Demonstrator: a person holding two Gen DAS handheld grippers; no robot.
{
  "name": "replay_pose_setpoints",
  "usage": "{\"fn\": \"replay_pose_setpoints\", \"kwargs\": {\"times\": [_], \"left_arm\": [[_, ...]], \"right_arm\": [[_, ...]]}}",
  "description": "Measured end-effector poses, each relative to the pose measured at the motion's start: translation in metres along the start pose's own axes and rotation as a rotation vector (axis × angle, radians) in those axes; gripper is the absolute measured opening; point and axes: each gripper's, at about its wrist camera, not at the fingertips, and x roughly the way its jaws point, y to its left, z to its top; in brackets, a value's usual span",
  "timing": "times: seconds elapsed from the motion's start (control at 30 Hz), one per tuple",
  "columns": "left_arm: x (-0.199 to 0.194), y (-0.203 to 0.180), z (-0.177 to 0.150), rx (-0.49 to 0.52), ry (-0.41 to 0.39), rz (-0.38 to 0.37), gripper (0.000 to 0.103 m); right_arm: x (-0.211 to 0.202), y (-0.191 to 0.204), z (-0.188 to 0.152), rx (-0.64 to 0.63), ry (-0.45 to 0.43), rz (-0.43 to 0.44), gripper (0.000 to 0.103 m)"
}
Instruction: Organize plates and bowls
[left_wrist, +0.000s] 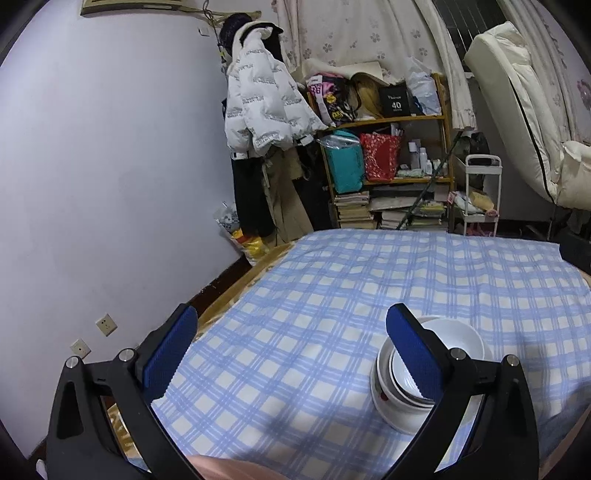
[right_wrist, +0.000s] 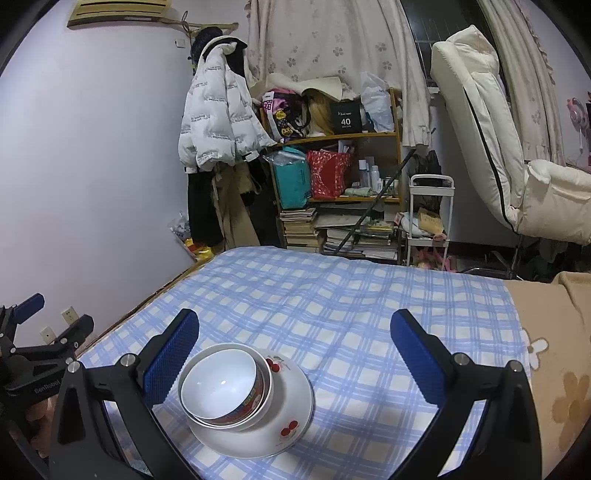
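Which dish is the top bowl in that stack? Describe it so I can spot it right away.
Find the blue checked cloth, then the white plate with cherry prints near its front edge. Two nested bowls sit on it; the top bowl is the inner one, plain white inside, with a red patterned band outside.

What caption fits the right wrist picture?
Open right claw over nested bowls stacked on a cherry plate, on the checked cloth.

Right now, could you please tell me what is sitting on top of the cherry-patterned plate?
Two nested bowls sit on the plate, toward its left side. The plate's centre beneath them is covered, so any pattern there cannot be seen.
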Motion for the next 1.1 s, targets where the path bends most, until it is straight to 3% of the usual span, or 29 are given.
{"fn": "replay_pose_setpoints", "kwargs": {"times": [1.1], "left_arm": [[0.0037, 0.0045, -0.0058, -0.01, 0.004, 0.005, 0.101]], "right_arm": [[0.0085, 0.0008, -0.0087, -0.026, 0.033, -0.01, 0.103]]}}
